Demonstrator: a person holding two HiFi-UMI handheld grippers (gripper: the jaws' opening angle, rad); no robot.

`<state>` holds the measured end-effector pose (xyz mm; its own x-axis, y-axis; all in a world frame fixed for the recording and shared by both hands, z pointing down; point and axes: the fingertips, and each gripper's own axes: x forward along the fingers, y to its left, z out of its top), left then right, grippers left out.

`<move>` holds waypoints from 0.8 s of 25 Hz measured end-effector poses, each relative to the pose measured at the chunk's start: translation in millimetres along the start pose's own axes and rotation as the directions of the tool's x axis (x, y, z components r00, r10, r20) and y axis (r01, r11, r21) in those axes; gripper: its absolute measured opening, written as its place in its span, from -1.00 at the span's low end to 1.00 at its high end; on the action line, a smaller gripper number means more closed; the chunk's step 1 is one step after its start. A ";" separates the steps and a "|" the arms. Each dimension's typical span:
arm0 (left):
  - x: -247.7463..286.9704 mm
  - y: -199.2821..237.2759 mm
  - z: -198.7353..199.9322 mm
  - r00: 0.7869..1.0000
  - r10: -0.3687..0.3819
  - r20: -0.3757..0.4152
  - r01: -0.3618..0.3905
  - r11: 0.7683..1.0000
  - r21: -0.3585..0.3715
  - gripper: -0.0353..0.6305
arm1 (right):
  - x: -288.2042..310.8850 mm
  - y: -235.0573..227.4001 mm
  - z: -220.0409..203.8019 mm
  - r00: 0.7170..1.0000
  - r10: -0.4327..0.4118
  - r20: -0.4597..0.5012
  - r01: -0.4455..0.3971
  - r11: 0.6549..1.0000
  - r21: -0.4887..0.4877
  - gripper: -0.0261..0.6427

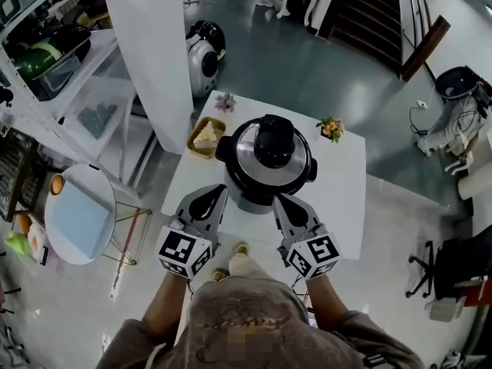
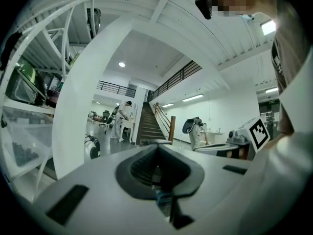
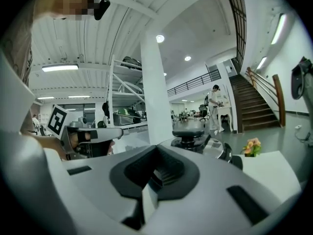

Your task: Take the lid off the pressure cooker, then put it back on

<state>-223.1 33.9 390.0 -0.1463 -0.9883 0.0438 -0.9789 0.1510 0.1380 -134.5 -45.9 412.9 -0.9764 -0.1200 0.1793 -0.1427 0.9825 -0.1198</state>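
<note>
Both grippers are pinched fully shut with nothing between the pads. The left gripper (image 1: 217,192) and the right gripper (image 1: 279,200) are level, nosing in from the near edge of the white table (image 1: 350,198), one on each side of the pressure cooker (image 1: 247,194). Neither appears to touch it. This looks like the approach before the lift, and the jaws would have to open before they can grip.

The cooker stands about mid-table. Its lid (image 1: 244,156) is seated, and the black knob (image 1: 274,141) is on top, pointing toward the far edge.

The right side of the table is bare, the likeliest spot for setting the lid down. Only a small flower pot (image 1: 330,127) sits there, at the far edge. The far-left corner is tighter: a tray with a cake slice (image 1: 205,137) sits just beside the cooker, and a white pillar (image 1: 150,44) rises close behind.
</note>
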 end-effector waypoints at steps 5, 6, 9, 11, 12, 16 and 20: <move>29.3 -9.5 9.5 0.997 -0.077 0.010 0.077 0.997 0.017 -0.88 | -0.2 -31.5 16.3 0.999 -0.027 0.025 0.028 1.000 -0.015 -0.93; 33.9 -10.2 10.7 0.996 -0.091 0.012 0.091 0.996 0.017 -0.88 | 0.6 -36.7 19.6 0.999 -0.024 0.031 0.025 1.000 -0.016 -0.93; 46.2 -9.7 12.8 0.992 -0.126 0.017 0.126 0.992 0.010 -0.78 | 4.2 -49.8 28.7 0.999 0.004 0.042 -0.003 1.000 -0.012 -0.82; 55.2 -8.9 14.2 0.989 -0.145 0.018 0.145 0.989 0.004 -0.65 | 7.8 -58.2 31.9 0.999 0.022 0.039 -0.021 1.000 -0.019 -0.71; 60.0 -8.6 14.9 0.988 -0.154 0.017 0.154 0.988 0.001 -0.58 | 10.3 -61.8 32.9 0.999 0.031 0.035 -0.031 0.999 -0.022 -0.65; 80.1 -9.5 16.1 0.980 -0.201 -0.002 0.201 0.980 0.002 -0.28 | 22.4 -71.9 36.0 0.996 0.084 0.021 -0.084 0.996 -0.024 -0.31; 98.5 -13.8 13.4 0.970 -0.242 -0.029 0.243 0.970 0.014 0.07 | 31.4 -81.6 36.0 0.991 0.133 0.014 -0.133 0.991 -0.024 0.01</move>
<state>-226.0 -65.8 379.1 0.0996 -0.9943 0.0377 -0.9870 -0.0939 0.1303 -159.3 -135.0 393.1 -0.9889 0.0101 0.1485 -0.0077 0.9928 -0.1192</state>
